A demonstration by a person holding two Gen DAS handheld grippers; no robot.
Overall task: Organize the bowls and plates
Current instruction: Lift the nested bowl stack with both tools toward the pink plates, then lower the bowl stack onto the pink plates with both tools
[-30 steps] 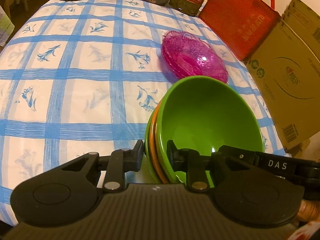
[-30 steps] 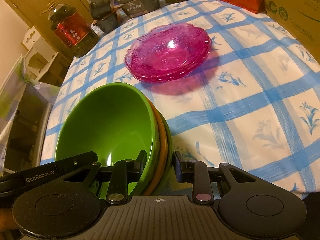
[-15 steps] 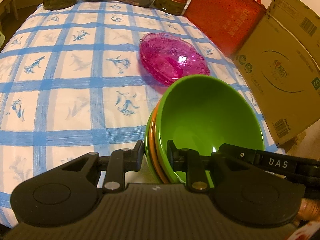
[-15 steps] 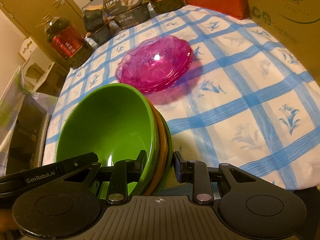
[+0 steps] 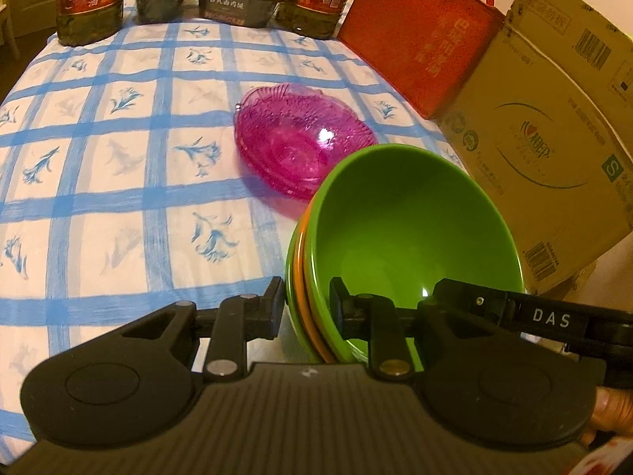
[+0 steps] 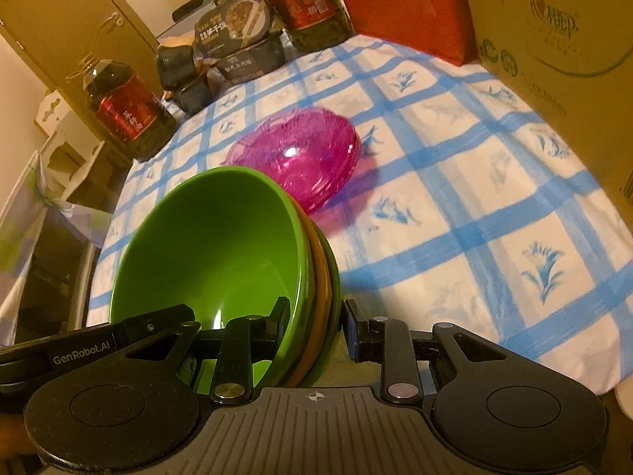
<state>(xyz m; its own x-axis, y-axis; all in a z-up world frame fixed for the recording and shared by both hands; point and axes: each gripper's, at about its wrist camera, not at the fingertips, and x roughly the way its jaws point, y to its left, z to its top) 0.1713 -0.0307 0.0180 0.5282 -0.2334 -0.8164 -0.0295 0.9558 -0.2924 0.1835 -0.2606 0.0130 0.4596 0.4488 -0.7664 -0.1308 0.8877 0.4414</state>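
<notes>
A stack of nested bowls, green over orange over green [image 5: 399, 237], is held between both grippers above the near edge of the table. My left gripper [image 5: 306, 304] is shut on the stack's left rim. My right gripper [image 6: 316, 324] is shut on its right rim; the stack also shows in the right wrist view [image 6: 221, 237]. A stack of pink glass plates [image 5: 300, 146] lies on the blue-checked tablecloth [image 5: 118, 182] just beyond the bowls, also in the right wrist view [image 6: 300, 154].
Oil bottles [image 5: 89, 0] and dark food boxes [image 5: 241, 0] line the far edge. A red bag [image 5: 419, 35] and a cardboard box [image 5: 554, 150] stand along the right side. A cabinet [image 6: 71, 19] stands beyond the table.
Both grippers have carried the bowl stack forward towards the pink plates, and the views have tilted so the far edge of the table shows more.
</notes>
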